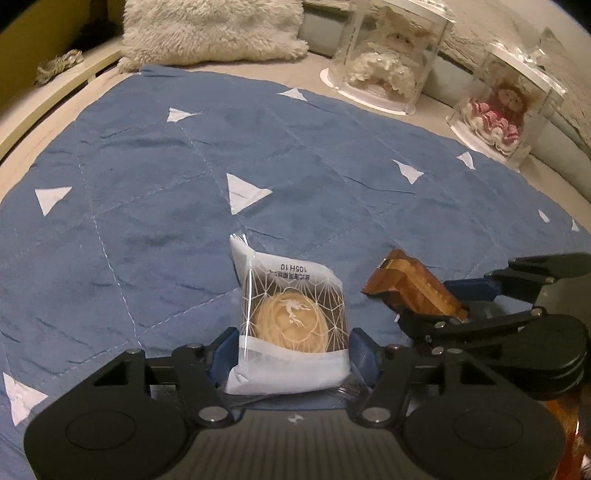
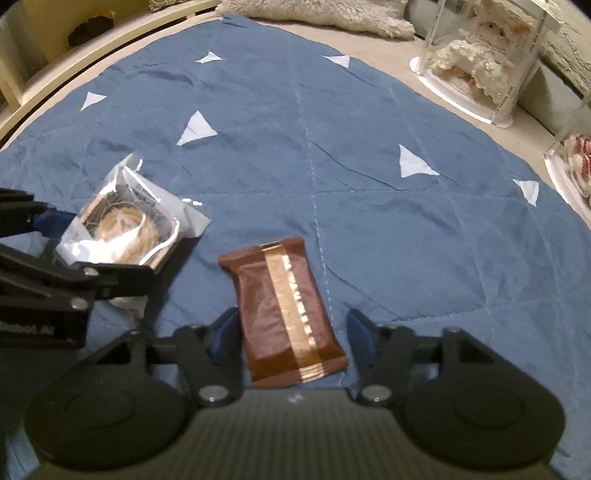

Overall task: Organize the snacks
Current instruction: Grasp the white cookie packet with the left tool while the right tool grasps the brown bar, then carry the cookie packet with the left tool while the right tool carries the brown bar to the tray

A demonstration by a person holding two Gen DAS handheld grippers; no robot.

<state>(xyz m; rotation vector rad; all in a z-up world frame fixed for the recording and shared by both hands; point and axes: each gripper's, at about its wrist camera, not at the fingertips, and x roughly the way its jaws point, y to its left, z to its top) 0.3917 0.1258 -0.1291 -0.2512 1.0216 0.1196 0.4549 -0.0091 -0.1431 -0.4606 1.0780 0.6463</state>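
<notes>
A white-and-black wrapped round pastry (image 1: pixel 291 325) sits between the blue pads of my left gripper (image 1: pixel 293 350), which is shut on it just above the blue quilt (image 1: pixel 147 177). The pastry also shows at the left of the right wrist view (image 2: pixel 125 225). A brown wrapped bar with a gold stripe (image 2: pixel 288 314) lies between the fingers of my right gripper (image 2: pixel 291 332); the right pad stands clear of the wrapper, so the jaws look open. The bar (image 1: pixel 413 288) and right gripper (image 1: pixel 476 302) show at the right of the left wrist view.
A fluffy cream pillow (image 1: pixel 210 33) lies at the back. Two clear display cases with dolls (image 1: pixel 388 59) (image 1: pixel 502 107) stand at the back right. A pale wooden bed frame (image 1: pixel 40 99) curves along the left edge.
</notes>
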